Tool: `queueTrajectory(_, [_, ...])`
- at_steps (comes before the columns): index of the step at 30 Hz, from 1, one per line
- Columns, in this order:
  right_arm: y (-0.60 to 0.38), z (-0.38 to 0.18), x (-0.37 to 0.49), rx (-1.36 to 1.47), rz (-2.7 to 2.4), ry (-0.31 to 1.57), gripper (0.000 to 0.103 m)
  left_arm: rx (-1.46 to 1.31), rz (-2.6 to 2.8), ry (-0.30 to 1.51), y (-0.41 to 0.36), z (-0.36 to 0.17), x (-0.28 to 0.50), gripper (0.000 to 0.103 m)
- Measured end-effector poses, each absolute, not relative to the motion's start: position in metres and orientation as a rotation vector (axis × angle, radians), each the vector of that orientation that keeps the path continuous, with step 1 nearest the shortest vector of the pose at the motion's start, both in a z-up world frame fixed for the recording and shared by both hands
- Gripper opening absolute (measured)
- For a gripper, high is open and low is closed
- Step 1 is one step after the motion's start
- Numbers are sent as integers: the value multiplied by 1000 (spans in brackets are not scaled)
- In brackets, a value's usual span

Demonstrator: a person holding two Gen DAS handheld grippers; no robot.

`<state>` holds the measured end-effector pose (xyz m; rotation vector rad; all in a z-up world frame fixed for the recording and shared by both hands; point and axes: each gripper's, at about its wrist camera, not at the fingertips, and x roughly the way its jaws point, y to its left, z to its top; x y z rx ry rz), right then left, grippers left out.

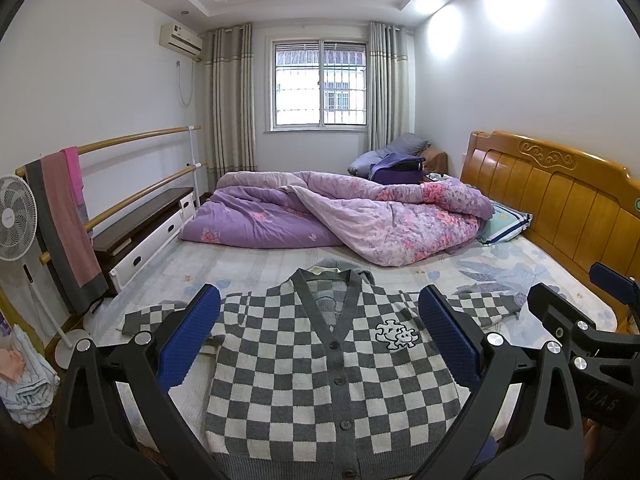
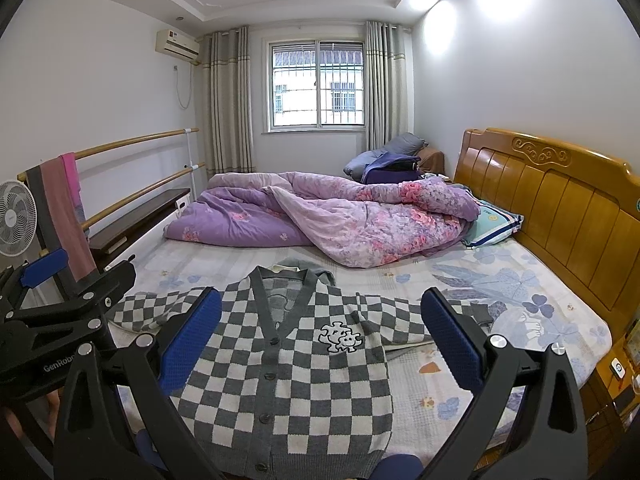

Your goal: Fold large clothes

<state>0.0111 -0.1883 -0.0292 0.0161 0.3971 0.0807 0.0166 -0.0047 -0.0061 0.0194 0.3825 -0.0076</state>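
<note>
A grey and white checked cardigan lies flat and buttoned on the bed, front up, collar away from me, both sleeves spread sideways. My left gripper hangs open above its chest, blue pads wide apart with nothing between them. My right gripper is likewise open above the cardigan's right half. Each gripper shows at the edge of the other's view: the right gripper and the left gripper. The hem nearest me is partly hidden by the gripper bodies.
A rumpled purple floral quilt and a pillow fill the far half of the bed. A wooden headboard stands at right. At left are a fan, wooden rails with hung towels and a low cabinet.
</note>
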Motion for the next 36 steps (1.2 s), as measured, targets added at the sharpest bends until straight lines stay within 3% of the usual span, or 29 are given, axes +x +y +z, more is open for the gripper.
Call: queueTrajectory(36, [-184, -38, 16, 10, 81, 410, 96, 18, -14, 395, 8, -29, 21, 98])
